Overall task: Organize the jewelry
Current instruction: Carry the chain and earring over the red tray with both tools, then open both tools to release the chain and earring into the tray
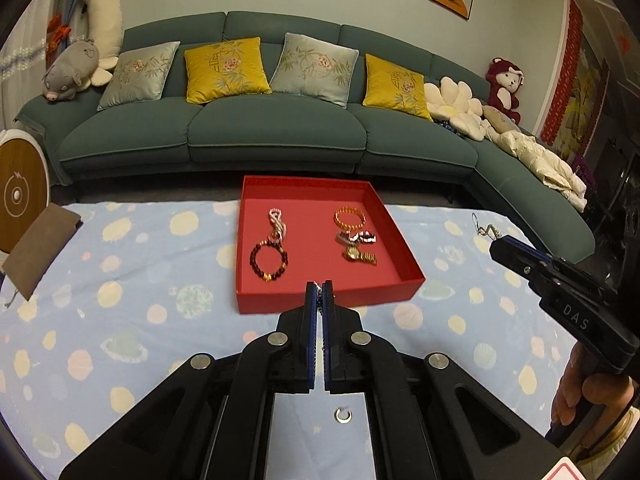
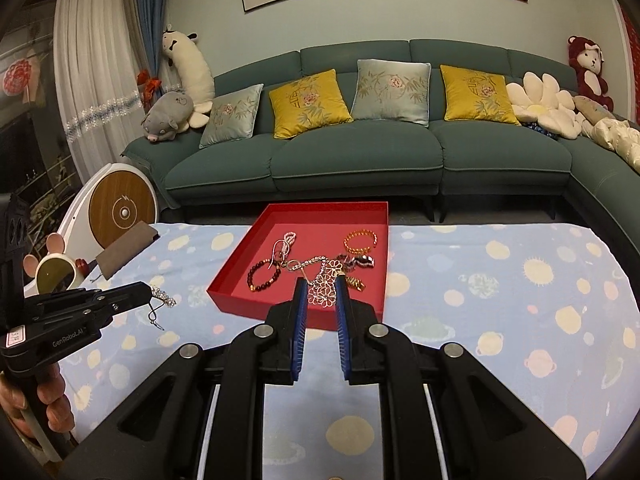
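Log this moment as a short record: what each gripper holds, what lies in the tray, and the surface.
left gripper: shut on a sparkly earring, hook dangling
right gripper: fingers apart, a floral earring hanging between them; grip point not clear
red tray: on the cloth, open
tray contents: dark bead bracelet, amber bead bracelet, gold watch, pink beaded piece
surface: blue planet-print cloth
loose item: small ring near the left gripper's base

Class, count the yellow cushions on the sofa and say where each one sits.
2. One yellow cushion sits left of centre, between two pale blue-grey cushions. The other sits further right, beside the white flower pillow. No others show.
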The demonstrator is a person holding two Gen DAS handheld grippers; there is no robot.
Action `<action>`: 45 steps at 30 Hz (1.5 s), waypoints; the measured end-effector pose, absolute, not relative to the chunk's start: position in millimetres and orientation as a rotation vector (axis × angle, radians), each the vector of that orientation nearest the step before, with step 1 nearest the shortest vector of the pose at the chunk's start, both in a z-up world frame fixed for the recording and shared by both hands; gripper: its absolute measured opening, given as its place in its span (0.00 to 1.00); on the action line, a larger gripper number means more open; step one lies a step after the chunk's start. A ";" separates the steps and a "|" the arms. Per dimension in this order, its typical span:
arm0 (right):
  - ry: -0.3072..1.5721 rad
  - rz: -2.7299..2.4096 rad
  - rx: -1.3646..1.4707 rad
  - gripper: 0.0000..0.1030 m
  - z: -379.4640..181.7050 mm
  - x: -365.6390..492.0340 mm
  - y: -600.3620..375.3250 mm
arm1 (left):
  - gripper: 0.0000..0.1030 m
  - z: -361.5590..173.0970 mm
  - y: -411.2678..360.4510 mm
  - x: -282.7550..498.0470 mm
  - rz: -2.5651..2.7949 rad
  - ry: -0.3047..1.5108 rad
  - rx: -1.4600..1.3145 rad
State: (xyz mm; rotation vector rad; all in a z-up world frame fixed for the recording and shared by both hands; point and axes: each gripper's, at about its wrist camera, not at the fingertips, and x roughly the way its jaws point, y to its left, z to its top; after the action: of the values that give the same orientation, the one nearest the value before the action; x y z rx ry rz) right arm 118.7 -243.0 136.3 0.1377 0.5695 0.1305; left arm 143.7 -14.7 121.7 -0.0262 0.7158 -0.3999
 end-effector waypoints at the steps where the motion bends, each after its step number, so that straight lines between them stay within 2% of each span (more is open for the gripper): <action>1: 0.569 0.132 0.137 0.13 138.5 125.1 -241.2 | 0.00 126.3 -17.3 152.5 -0.391 0.702 -0.015; 7: 0.611 0.123 0.163 0.13 131.9 182.2 -244.8 | 0.00 127.5 -30.4 212.5 -0.362 0.705 -0.011; 17: 0.765 0.140 0.248 0.13 77.8 251.1 -242.5 | 0.00 78.0 -39.9 282.2 -0.295 0.791 0.024; 30: 0.854 0.128 0.230 0.13 39.9 270.8 -229.8 | 0.00 54.1 -36.0 303.3 -0.270 0.839 0.011; 42: 0.851 0.146 0.213 0.15 35.8 272.3 -220.0 | 0.01 41.8 -39.7 308.0 -0.239 0.868 0.035; 45: 0.836 0.141 0.218 0.16 39.7 270.7 -221.9 | 0.06 41.0 -39.8 306.7 -0.236 0.868 0.037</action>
State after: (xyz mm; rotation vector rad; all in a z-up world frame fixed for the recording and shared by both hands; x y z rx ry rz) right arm 270.7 -221.9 39.7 0.2176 0.8356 0.1407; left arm 306.7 -39.8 41.0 0.0369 0.8680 -0.2358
